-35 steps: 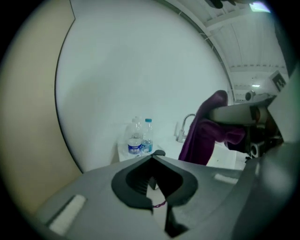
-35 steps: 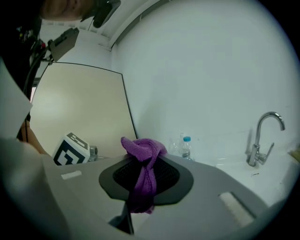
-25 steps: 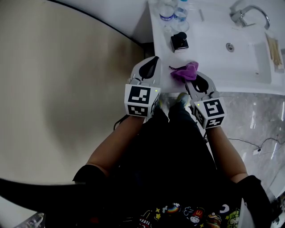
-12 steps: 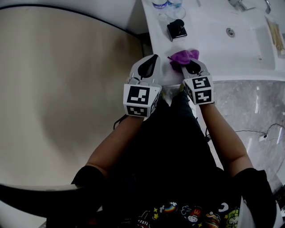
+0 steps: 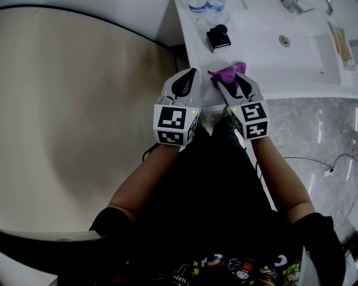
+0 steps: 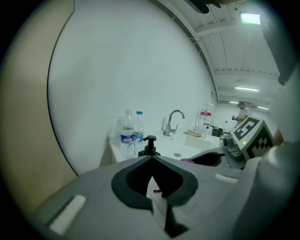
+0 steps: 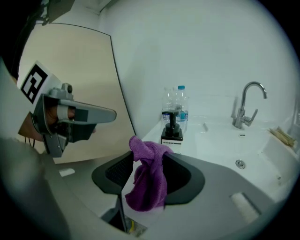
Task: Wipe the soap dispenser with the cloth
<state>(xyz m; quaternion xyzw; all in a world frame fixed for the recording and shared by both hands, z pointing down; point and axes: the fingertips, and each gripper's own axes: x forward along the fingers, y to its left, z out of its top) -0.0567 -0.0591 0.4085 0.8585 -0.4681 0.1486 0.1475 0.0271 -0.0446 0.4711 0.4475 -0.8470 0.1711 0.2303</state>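
A black pump soap dispenser (image 5: 218, 38) (image 7: 172, 131) (image 6: 149, 146) stands on the white counter (image 5: 251, 61) near its left edge. My right gripper (image 5: 229, 79) (image 7: 149, 159) is shut on a purple cloth (image 5: 226, 72) (image 7: 149, 183). The cloth hangs bunched between the jaws, just short of the dispenser. Beside it on the left, my left gripper (image 5: 192, 72) (image 6: 152, 158) hovers over the counter's front left corner. Its jaws are shut with nothing in them.
Two water bottles (image 5: 204, 6) (image 7: 177, 110) stand behind the dispenser against the wall. Right of them are the sink basin (image 5: 305, 42) and a chrome faucet (image 7: 246, 105). Wooden sticks (image 5: 342, 47) lie at the far right. A beige panel (image 5: 72, 111) bounds the left.
My right gripper has moved left and forward onto the purple cloth and closed on it; the cloth now hangs in its jaws. The left gripper has barely moved.
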